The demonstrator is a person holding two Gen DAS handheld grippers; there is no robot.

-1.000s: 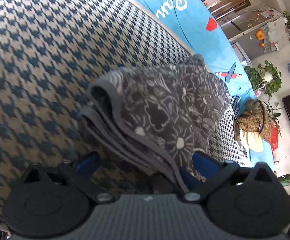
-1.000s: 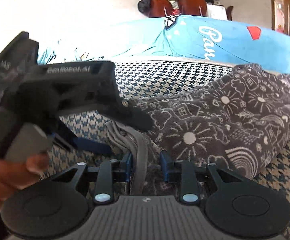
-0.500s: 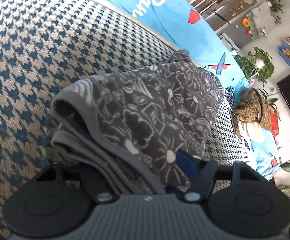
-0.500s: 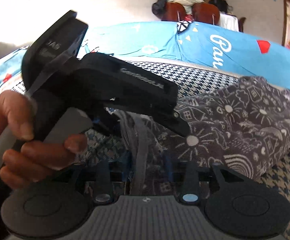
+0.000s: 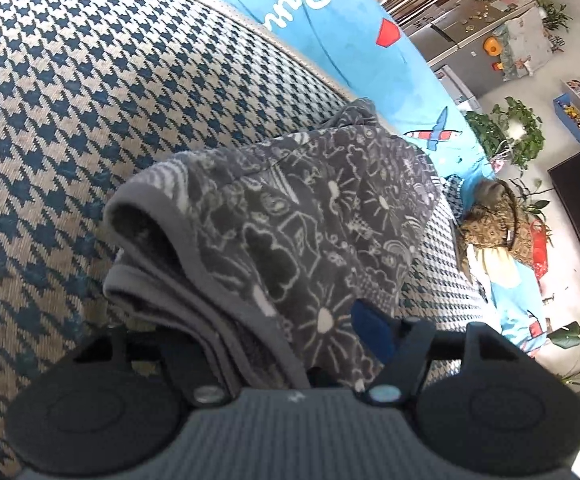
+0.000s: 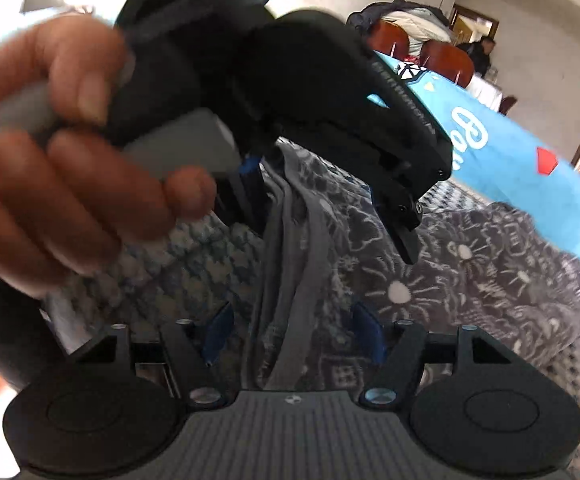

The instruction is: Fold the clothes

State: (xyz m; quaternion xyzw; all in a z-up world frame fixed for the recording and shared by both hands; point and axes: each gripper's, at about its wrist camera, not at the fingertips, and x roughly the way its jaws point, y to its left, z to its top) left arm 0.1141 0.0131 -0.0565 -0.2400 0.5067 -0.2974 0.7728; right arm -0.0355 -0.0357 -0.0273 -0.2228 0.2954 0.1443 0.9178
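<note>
The folded grey cloth with white doodle drawings [image 5: 297, 232] lies on the blue and tan checked couch cushion [image 5: 70, 112]. In the left wrist view it fills the middle, with its stacked grey edges running down toward 6 o'clock.

The left tool [image 5: 274, 344] has the cloth's edges between its two fingers. Its blue pad [image 5: 369, 332] at 5 o'clock rests against the cloth. The other finger is hidden under the folds, so I cannot tell if the tool squeezes the cloth or just sits around it.

In the right wrist view, the right tool [image 6: 291, 336] is opening. Its two blue pads [image 6: 218, 332] stand apart, one at 7 o'clock and one at 5 o'clock. The grey edges of the cloth hang between them, with a gap on each side, so the pads do not press it.

A person's hand [image 6: 66, 152] at 10 o'clock holds the black left tool, which points down to the cloth near the middle.

A bright blue blanket with white letters [image 5: 329, 32] lies behind the cushion, at 1 o'clock in the left wrist view.
</note>
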